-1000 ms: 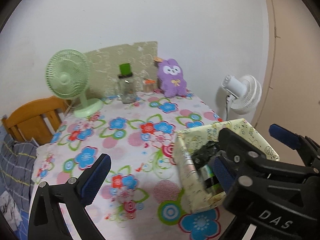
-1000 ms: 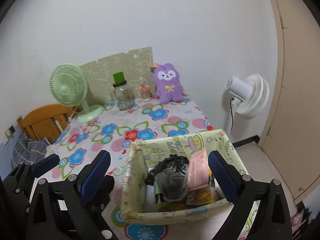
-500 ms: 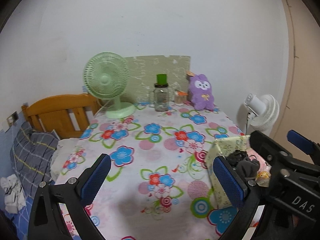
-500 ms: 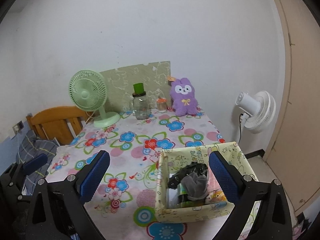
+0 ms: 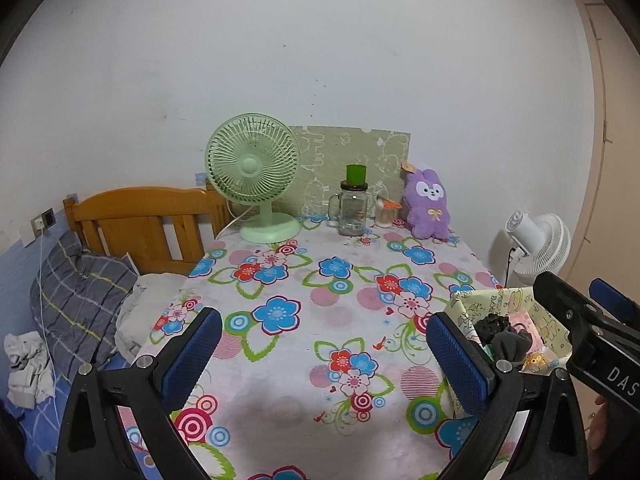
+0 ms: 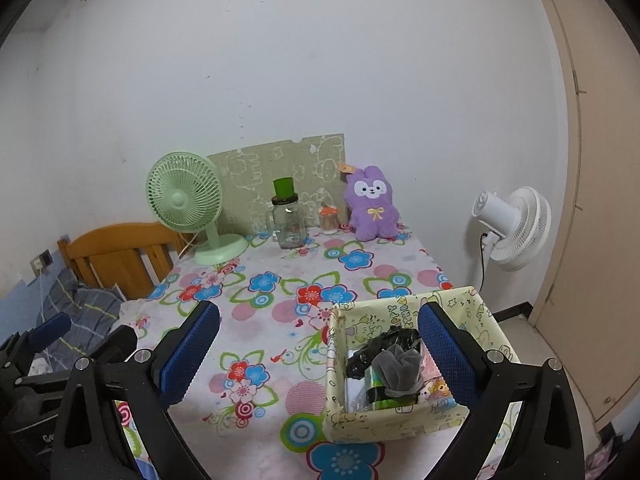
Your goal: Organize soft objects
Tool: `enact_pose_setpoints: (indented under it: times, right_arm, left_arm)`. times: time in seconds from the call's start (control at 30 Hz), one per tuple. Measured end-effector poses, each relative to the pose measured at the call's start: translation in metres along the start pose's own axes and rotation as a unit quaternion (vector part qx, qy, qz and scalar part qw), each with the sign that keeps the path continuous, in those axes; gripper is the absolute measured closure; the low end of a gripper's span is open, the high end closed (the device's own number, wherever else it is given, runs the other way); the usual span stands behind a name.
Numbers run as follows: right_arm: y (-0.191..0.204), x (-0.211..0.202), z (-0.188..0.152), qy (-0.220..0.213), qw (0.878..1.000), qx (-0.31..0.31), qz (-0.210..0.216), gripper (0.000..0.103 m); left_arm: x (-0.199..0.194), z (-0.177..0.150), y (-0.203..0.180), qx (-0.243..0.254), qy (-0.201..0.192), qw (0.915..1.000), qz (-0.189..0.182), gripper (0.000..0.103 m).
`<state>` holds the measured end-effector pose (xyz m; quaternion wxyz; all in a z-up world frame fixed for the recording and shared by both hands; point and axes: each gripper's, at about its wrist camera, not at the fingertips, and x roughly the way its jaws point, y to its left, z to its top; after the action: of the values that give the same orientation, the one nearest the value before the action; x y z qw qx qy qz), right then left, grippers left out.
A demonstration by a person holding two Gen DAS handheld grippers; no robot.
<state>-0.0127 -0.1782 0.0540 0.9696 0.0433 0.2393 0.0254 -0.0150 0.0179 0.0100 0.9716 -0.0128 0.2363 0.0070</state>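
1. Since the earlier frames both of your tongs have pulled back and up from the yellow fabric bin [image 6: 404, 416]; it shrank from filling the lower middle of the right wrist view to sitting lower right, with more of the flowered surface [image 6: 280, 280] now showing.
2. Left tongs [image 5: 320, 356]: spread wide, nothing between the blue pads. They point over bare cloth at mid-frame.
3. Right tongs [image 6: 320, 352]: also spread and empty. The right pad overlaps the bin's far right part in the picture; touching or just in front, you can't tell.
4. The bin sits at the near right edge of the surface. Inside: a grey sock-like bundle [image 6: 400, 368], something black and crumpled [image 6: 380, 346], a pink piece and cartoon-print bits, all loosely packed.
5. The purple plush bunny [image 6: 372, 204] stands upright at the far end of the surface, upper middle of the frame, well apart from the bin, beside a small jar [image 6: 329, 220] and a glass mug [image 6: 289, 224].
6. Judgement: the retreat with empty tongs reads as a drop-off finished. The bunny looks like the only soft thing left outside, so a long reach to the back is likely next.
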Motion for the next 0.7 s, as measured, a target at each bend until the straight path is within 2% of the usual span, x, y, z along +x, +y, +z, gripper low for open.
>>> enact_pose_setpoints:
  times: [0.47,0.7]
  right_arm:
    - [0.0077,-0.0078,-0.0023,-0.007,1.000,-0.014,0.007,0.002]
    - [0.0075,-0.0039,-0.0036,-0.002,1.000,-0.011,0.005,0.002]
  left_arm:
    - [-0.0106,0.0032,0.0042,-0.002,-0.010,0.9999,0.013,0.000]
    - [-0.0097,0.0040,0.0048,0.001,-0.012,0.9999,0.008,0.000]
